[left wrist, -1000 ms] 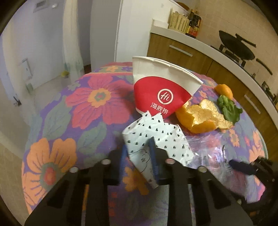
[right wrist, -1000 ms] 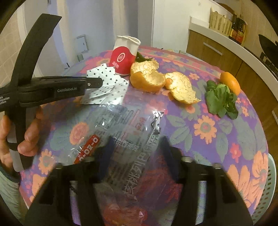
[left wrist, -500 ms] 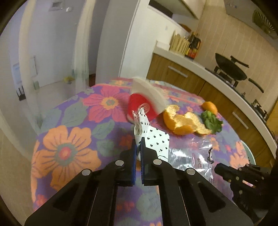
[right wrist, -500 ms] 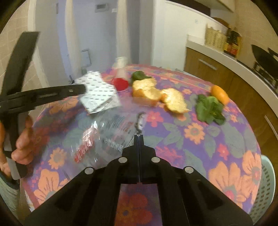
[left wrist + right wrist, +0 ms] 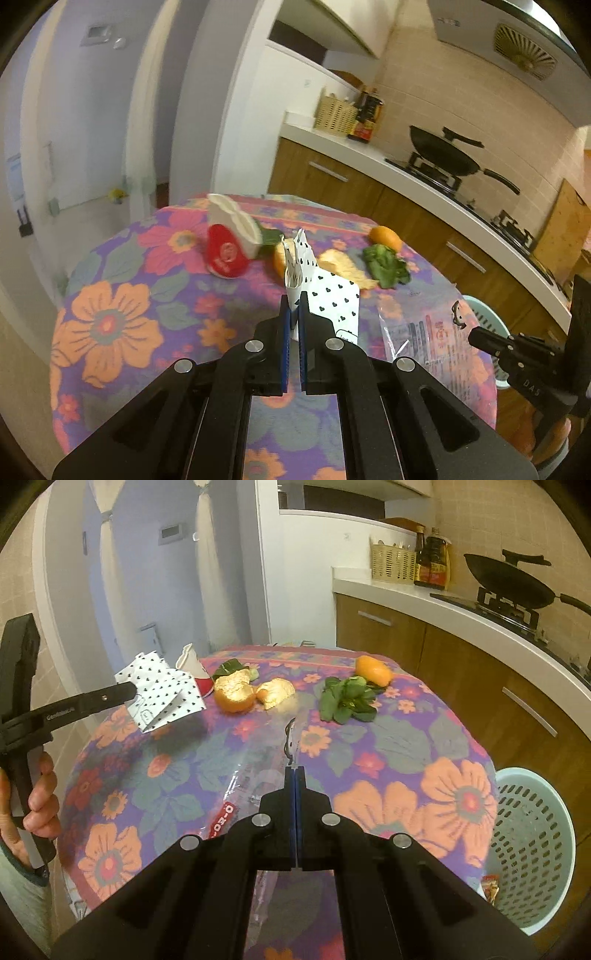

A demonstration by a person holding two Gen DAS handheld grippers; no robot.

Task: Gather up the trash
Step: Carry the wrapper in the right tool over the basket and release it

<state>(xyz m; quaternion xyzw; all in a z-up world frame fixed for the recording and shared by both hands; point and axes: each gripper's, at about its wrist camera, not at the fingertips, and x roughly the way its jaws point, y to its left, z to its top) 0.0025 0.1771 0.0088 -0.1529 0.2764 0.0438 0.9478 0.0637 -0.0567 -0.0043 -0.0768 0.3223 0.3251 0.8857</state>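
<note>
My left gripper is shut on a white paper with black hearts, held up off the flowered table. In the right wrist view the same paper hangs from the left gripper at the left. My right gripper is shut on the edge of a clear printed plastic wrapper, which droops back to the table. A red and white paper cup lies on its side at the far end. Orange peels, green leaves and an orange lie behind.
A pale blue perforated basket stands on the floor to the right of the table, with a bit of wrapper in its bottom. A kitchen counter with a wok and bottles runs behind. A hand holds the left gripper's handle.
Both grippers went from open to shut, the left on the heart paper, the right on the wrapper. Both have pulled back and risen, and the paper has come off the table.
</note>
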